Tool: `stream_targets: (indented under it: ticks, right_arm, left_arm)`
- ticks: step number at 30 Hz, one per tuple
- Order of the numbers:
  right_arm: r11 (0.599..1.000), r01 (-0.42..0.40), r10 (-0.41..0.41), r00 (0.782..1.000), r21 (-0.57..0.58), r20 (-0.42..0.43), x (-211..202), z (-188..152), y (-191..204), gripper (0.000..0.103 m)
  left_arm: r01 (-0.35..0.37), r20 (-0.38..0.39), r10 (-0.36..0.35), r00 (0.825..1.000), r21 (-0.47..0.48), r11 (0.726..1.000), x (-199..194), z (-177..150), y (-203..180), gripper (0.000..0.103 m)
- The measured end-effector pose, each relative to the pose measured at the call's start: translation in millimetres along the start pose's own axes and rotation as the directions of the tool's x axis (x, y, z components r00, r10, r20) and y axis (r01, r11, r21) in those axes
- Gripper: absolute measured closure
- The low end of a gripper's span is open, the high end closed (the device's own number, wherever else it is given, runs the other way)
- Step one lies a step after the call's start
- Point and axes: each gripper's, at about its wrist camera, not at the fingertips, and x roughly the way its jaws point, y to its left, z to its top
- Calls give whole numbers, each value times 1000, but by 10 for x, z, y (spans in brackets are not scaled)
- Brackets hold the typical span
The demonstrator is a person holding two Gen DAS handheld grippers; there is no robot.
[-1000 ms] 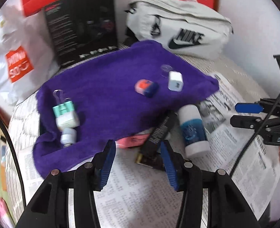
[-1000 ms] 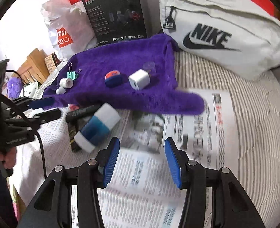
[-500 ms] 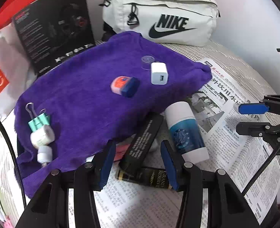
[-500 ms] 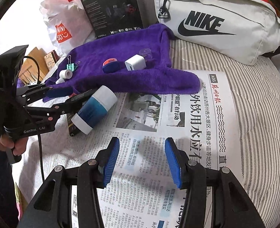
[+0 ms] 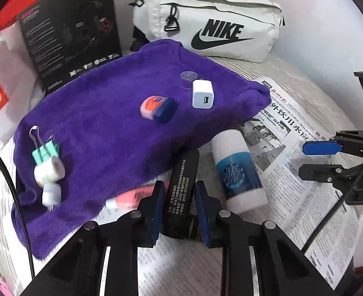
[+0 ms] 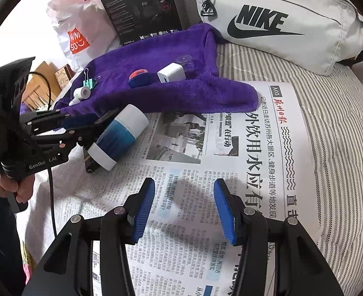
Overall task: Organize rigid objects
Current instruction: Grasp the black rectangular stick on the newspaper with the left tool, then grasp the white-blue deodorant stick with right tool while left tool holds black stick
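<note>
My left gripper (image 5: 177, 190) is closing, and its blue pads press both sides of a black tube (image 5: 183, 172) lying at the purple towel's (image 5: 107, 113) near edge. A pink tube (image 5: 129, 197) pokes out from under the towel just left of it. To the right lies a white and blue bottle (image 5: 235, 170) on its side. The towel carries a white charger (image 5: 202, 93), a red and blue jar (image 5: 158, 108), a green binder clip (image 5: 45, 151) and a white tape roll (image 5: 49, 172). My right gripper (image 6: 184, 185) hovers open over the newspaper (image 6: 230, 172), holding nothing.
A white Nike bag (image 5: 206, 24), a black box (image 5: 70, 32) and a Miniso bag (image 6: 79, 42) stand along the back. A clear suction cup (image 5: 190, 77) sits behind the charger. A hand (image 6: 21, 190) holds the left gripper's handle, with a cable hanging below.
The left gripper came forward over the black tube and its jaws closed from wide apart onto it. The right gripper stayed over the newspaper, still open.
</note>
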Motion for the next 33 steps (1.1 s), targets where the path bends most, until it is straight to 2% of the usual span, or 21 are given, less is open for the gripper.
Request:
stream_targets:
  ticks: [3,15,23,28,33]
  right_arm:
    - [1000,1,-1,1000,-18,1,-7,11,67,53]
    - [997,-19,18,1000,-77,-12,39,-20,343,53]
    - [997,-16,14,1000,-80,-25,62,-48,366,53]
    - [997,-10,8,1000,-73,-18,33,-31,348,53]
    - [998,-10,9,1000,-67,-2,-8,31,394,53]
  left_arm:
    - [7,1,-7,1000,-40,999,-81,-130,104,80]
    - [-53,-23,50,998,-138,989,-311,-660,550,80]
    - [-82,-38,79,996,-90,993,-248,-625,499,80]
    - [-71,-42,66,997,-116,991,-219,-584,524,80]
    - [-88,-46,83,995,-121,989,-230,-584,494,81]
